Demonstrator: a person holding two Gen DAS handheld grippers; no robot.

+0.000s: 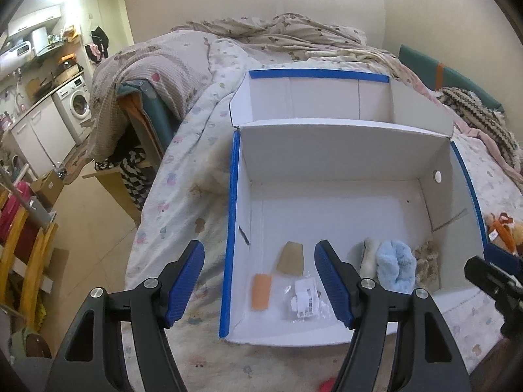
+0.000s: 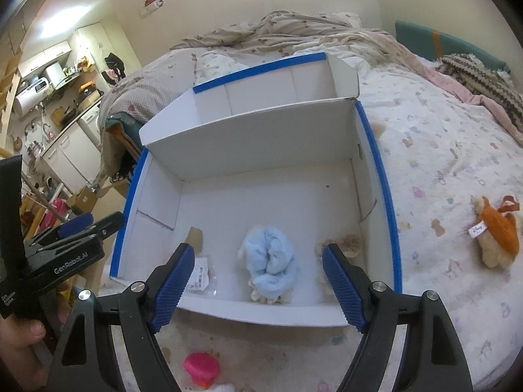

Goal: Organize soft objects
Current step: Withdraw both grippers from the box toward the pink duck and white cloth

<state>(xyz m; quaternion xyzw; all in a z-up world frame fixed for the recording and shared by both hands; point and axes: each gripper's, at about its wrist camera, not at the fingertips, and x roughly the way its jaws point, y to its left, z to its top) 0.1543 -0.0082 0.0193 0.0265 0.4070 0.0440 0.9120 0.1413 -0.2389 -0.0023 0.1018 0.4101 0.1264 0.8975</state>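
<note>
A white cardboard box with blue-taped rims (image 1: 232, 215) (image 2: 380, 176) lies open on the bed. Inside it a light blue fluffy toy (image 1: 396, 269) (image 2: 269, 256) lies beside a beige plush (image 1: 426, 259) (image 2: 348, 243), near the front wall. My left gripper (image 1: 260, 282) is open and empty over the box's front left corner. My right gripper (image 2: 258, 285) is open and empty just above the blue toy. An orange and cream plush (image 2: 497, 233) (image 1: 503, 230) lies on the bedspread to the right of the box. A pink soft item (image 2: 201, 367) (image 1: 327, 385) lies in front of the box.
The box also holds a brown card (image 1: 291, 258), an orange piece (image 1: 261, 292) and a clear plastic bag with a label (image 1: 304, 299). Crumpled blankets (image 1: 278, 32) lie behind the box. A kitchen area with a washing machine (image 1: 76, 104) is at far left.
</note>
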